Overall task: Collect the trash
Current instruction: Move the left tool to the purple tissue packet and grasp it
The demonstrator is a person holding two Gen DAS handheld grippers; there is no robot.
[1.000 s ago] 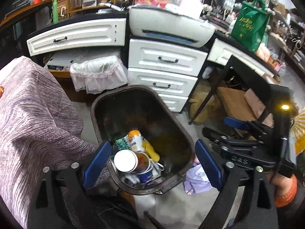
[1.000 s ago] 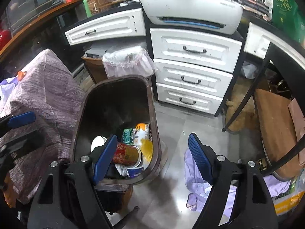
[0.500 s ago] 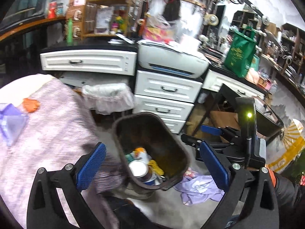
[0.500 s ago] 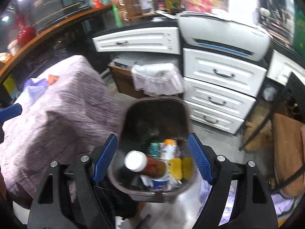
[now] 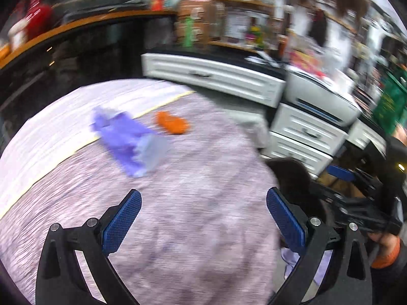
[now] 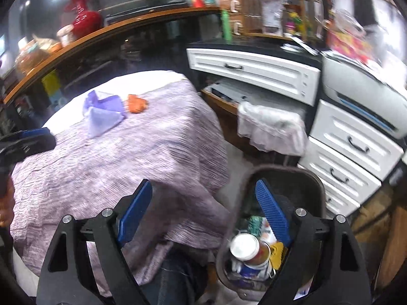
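Two claws spread wide and empty, left claw [image 5: 203, 218] over purple-clothed table [image 5: 193, 183], right claw [image 6: 203, 211] beside trash bin [image 6: 315, 180]

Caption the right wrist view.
Open right gripper above dark plastic trash bin; crumpled purple wrapper on cloth-covered table.

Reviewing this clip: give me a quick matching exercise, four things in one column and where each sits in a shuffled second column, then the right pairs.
Things:
1. purple wrapper
2. white-lidded can
3. red vase
4. printer

Places:
A. inside the trash bin
B. on the wooden shelf
C. on the tablecloth, beside the orange scrap
D. atop the white drawers

Pairs: 1-C, 2-A, 3-B, 4-D
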